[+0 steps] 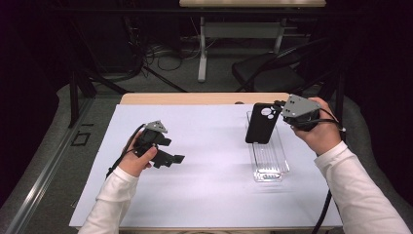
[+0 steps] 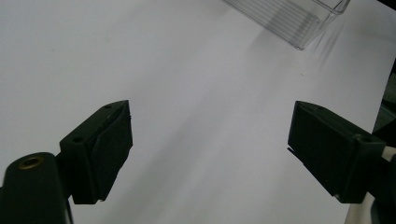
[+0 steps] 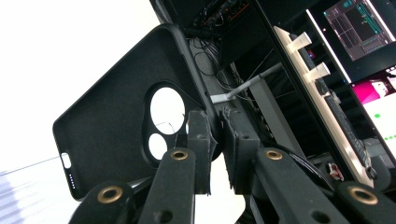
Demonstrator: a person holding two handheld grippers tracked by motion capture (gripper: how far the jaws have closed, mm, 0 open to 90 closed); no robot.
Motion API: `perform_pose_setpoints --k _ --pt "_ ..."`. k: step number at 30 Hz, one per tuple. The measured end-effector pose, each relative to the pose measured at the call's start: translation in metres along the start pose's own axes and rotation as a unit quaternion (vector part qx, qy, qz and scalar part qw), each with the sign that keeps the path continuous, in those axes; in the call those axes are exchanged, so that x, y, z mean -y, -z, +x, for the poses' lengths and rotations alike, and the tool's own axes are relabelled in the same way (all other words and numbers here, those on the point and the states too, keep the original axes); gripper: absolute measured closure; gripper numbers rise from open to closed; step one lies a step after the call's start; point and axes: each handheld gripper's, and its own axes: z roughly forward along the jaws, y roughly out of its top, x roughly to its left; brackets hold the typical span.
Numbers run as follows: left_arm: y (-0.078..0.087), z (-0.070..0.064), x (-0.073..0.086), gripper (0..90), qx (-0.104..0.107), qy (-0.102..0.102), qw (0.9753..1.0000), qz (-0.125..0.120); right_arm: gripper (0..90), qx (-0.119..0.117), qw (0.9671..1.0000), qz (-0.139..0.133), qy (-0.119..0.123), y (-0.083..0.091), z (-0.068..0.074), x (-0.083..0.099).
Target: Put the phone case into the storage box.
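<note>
We are holding the left tongs (image 1: 168,158) low over the white sheet (image 1: 204,180) that is covering the bench (image 1: 195,98), on its left half, with our left hand (image 1: 138,158) wrapping the handle and the cable trailing back toward the sleeve; in the left gripper view the two black jaws are standing wide apart with nothing between them, only white sheet (image 2: 187,70) lying beyond, and a corner of the clear plastic tray (image 2: 299,21) is showing at the top. Moving right, the clear plastic tray (image 1: 270,170) is lying lengthwise on the right half of the sheet, and the black phone case (image 1: 262,124) is hanging upright above the tray's far end, its camera cutouts near the top. We are gripping it with the right tongs (image 1: 281,109), held up by our right hand (image 1: 319,129) just beside the case's upper right edge. In the right gripper view the right tongs (image 3: 215,140) are pinching together on the rim of the phone case (image 3: 107,126) next to the round camera openings, the case's inner face turned toward the camera
</note>
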Motion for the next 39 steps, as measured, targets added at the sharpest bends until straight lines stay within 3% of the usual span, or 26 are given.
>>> perform_pose_setpoints --k 39 --pt "0.002 0.006 0.003 14.1 -0.001 0.015 0.9999 -0.003 81.9 0.018 0.9994 0.03 -0.006 -0.019 -0.016 0.023"
